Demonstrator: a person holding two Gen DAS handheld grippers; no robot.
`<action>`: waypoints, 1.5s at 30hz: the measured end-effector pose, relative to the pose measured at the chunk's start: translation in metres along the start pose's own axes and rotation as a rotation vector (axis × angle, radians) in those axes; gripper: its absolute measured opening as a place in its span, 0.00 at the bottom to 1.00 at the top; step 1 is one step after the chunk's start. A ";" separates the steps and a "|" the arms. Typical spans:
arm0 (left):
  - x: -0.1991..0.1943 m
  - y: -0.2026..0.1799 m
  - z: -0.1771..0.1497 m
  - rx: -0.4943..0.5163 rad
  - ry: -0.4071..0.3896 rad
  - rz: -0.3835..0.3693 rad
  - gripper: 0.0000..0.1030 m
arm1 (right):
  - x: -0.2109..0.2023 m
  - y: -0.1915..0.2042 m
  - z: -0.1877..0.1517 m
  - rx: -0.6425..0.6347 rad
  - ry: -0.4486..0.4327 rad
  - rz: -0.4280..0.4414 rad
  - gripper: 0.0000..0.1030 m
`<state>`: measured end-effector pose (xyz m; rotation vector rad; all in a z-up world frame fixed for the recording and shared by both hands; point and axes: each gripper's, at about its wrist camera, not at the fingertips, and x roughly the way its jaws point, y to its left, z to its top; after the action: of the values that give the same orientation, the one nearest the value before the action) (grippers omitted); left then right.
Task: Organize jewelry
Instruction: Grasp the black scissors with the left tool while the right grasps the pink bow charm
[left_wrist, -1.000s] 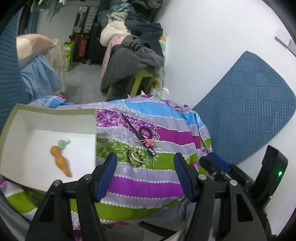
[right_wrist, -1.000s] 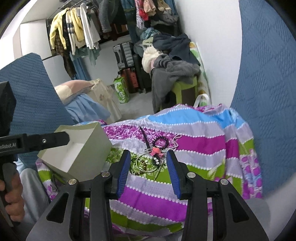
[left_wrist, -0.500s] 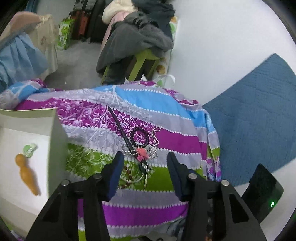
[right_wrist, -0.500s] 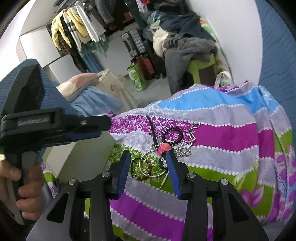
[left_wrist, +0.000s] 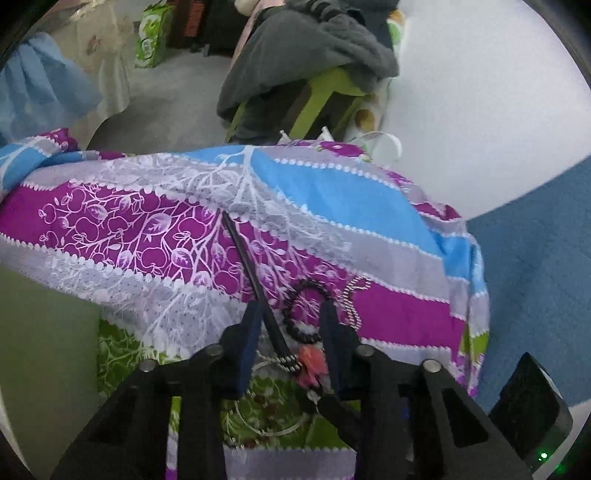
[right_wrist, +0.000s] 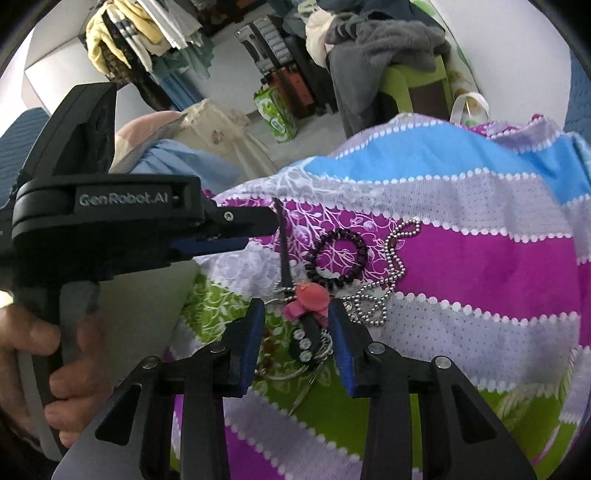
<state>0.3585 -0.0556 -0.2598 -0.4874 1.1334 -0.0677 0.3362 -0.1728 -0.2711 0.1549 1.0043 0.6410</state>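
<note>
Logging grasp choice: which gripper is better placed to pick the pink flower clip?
Right. The right gripper is open with the pink flower clip between its fingertips; the left gripper straddles the black stick instead.

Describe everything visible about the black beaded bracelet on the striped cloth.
The black beaded bracelet is a closed ring of small dark glossy beads, lying flat on the magenta band of the striped cloth. A silver ball chain lies just beside it, a coral-pink charm at its near edge. Neither gripper touches it; the left gripper hovers above.
</note>
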 end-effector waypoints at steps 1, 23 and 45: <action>0.004 0.002 0.001 -0.009 0.005 0.000 0.27 | 0.003 -0.001 0.001 -0.002 0.005 -0.006 0.32; 0.047 0.005 0.007 0.018 0.044 0.067 0.12 | 0.019 -0.005 0.006 0.003 0.045 -0.015 0.25; -0.036 -0.038 -0.013 0.230 -0.150 0.104 0.05 | -0.028 -0.005 0.002 -0.008 -0.075 -0.107 0.25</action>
<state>0.3383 -0.0831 -0.2179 -0.2250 0.9873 -0.0690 0.3295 -0.1927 -0.2518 0.1168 0.9315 0.5374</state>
